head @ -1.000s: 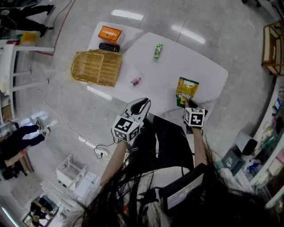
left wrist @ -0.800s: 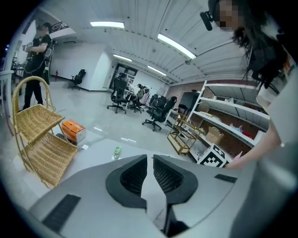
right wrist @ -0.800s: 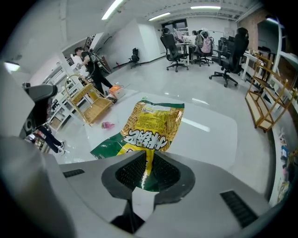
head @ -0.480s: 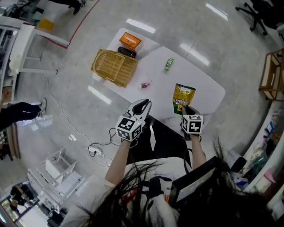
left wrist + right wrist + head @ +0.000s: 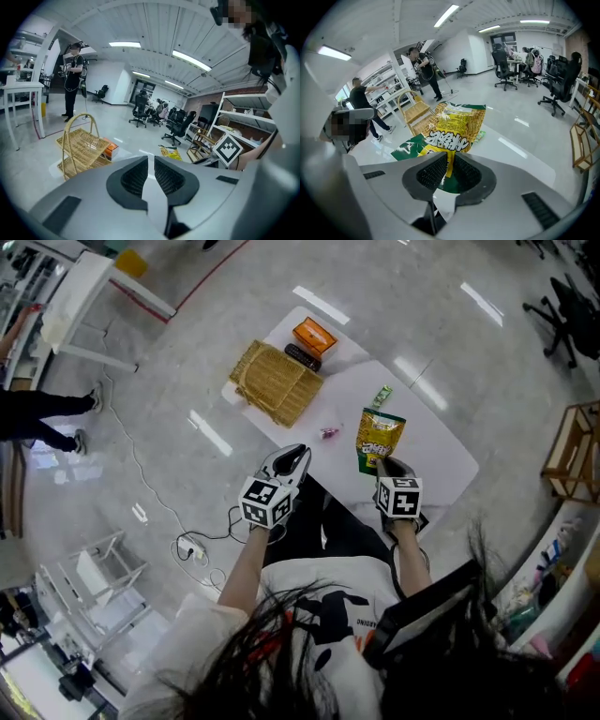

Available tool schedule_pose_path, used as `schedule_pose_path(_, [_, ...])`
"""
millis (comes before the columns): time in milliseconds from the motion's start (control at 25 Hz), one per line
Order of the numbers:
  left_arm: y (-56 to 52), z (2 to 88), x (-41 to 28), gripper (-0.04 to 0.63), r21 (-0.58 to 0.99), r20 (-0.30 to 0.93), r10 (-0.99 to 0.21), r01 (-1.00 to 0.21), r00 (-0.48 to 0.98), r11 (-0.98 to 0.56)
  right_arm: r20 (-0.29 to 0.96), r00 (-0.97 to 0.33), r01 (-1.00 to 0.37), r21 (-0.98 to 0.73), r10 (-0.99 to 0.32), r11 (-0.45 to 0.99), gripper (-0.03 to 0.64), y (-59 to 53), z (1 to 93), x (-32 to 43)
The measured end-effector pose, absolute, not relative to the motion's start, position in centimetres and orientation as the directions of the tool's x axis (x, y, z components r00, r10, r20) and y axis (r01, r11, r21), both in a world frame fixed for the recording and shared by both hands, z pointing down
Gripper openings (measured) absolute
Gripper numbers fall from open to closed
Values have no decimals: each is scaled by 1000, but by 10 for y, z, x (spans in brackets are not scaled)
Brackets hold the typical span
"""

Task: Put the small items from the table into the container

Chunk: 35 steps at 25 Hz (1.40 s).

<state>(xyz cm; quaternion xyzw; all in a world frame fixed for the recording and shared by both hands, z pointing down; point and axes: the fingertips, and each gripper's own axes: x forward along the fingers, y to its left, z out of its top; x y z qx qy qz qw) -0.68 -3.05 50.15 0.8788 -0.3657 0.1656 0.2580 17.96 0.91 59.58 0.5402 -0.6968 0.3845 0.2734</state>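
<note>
Right gripper [image 5: 449,171]: jaws narrow, pinched on the end seam of the yellow-green snack bag [image 5: 378,437]. In the head view the bag is at about 5 o'clock of the worktop [image 5: 441,451] and the wicker basket [image 5: 277,382] at 10 o'clock; left gripper [image 5: 298,457] jaws are all but together, nothing between. The bag looks light, puffy, slick-filmed and probably crushable, so the seam beats the belly as a hold, and expect flop. Pink candy [image 5: 329,433] and green packet [image 5: 382,397] near centre look tiny and light; pinch across the wrapper.
</note>
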Motion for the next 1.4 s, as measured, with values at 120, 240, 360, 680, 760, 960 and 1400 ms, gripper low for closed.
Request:
schedule_pose_path(120, [-46, 496, -28, 37, 334, 469, -582, -743, 664, -579, 785, -301, -954, -241, -542, 179, 63, -17, 585, 149])
schedule_pose_path(240, [-61, 495, -49, 37, 339, 467, -591, -751, 658, -567, 773, -331, -942, -236, -541, 239, 63, -46, 576, 116])
schedule_pose_path(360, [-75, 494, -68, 38, 341, 469, -593, -754, 654, -562, 766, -361, -927, -230, -532, 297, 63, -73, 568, 83])
schedule_pose_path(680, [-109, 496, -113, 38, 353, 465, -610, -766, 642, -537, 786, -397, -880, -180, -474, 439, 63, -129, 572, 10])
schedule_pose_path(760, [-113, 498, -123, 38, 359, 466, -610, -768, 640, -531, 793, -401, -873, -179, -459, 454, 63, -139, 576, -4])
schedule_pose_path(960, [-122, 504, -148, 38, 370, 471, -611, -771, 636, -518, 819, -400, -854, -171, -412, 491, 63, -162, 590, -35])
schedule_pose_path(1400, [-124, 516, -185, 38, 390, 486, -599, -772, 636, -502, 876, -354, -850, -156, -327, 503, 63, -204, 620, -72])
